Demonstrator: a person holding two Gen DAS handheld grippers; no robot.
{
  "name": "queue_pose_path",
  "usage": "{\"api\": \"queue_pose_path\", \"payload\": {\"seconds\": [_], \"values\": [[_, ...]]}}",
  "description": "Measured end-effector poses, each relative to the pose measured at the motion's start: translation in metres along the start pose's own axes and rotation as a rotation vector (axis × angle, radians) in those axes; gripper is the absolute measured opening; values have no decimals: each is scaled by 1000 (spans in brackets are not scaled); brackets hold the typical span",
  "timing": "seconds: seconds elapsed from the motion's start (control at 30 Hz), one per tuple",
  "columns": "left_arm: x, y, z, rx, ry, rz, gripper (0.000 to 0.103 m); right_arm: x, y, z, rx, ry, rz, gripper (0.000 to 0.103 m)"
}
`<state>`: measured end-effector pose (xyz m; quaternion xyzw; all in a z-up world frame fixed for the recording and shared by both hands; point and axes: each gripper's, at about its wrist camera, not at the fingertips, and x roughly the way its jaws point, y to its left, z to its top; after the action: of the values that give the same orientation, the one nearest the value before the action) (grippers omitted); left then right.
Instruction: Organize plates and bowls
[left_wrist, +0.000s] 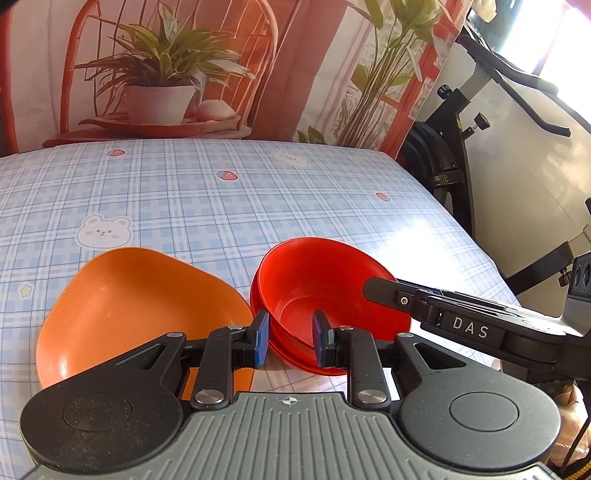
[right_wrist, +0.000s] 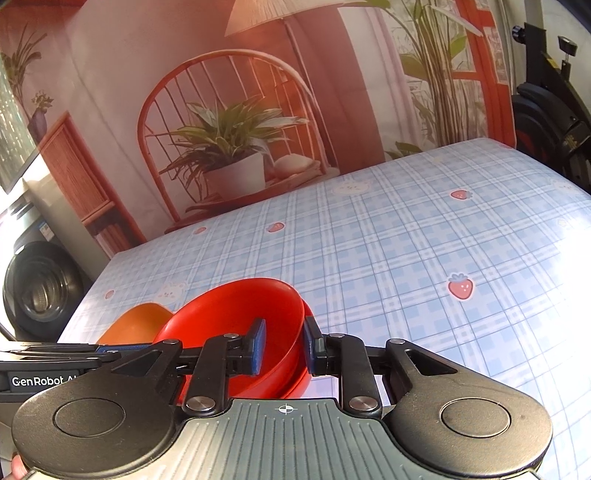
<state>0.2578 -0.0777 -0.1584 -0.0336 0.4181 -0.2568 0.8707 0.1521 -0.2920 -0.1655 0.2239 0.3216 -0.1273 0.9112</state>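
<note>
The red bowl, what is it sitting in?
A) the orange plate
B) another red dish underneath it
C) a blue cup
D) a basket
B: the red bowl sits nested in a second red dish, whose rim shows just below it; the orange plate lies beside them on the checked tablecloth.

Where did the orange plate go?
The orange plate lies on the checked tablecloth at the left of the left wrist view, right beside the red bowls; the right wrist view shows only its edge behind them.
</note>
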Motion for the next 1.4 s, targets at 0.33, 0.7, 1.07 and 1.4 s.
{"api": "queue_pose_path", "payload": {"seconds": [0.33,0.7,1.07,1.4], "values": [[-1,8,3,-51,-8,25,39,2,-4,-1,14,6,-20,26],[-2,18,1,-137,-13,14,37,19,-17,-12,76,95,9,18],[4,5,0,-83,-4,-5,37,23,-26,-16,104,105,10,10],[15,-4,-5,-44,23,-32,35,25,-32,-20,121,108,12,9]]}}
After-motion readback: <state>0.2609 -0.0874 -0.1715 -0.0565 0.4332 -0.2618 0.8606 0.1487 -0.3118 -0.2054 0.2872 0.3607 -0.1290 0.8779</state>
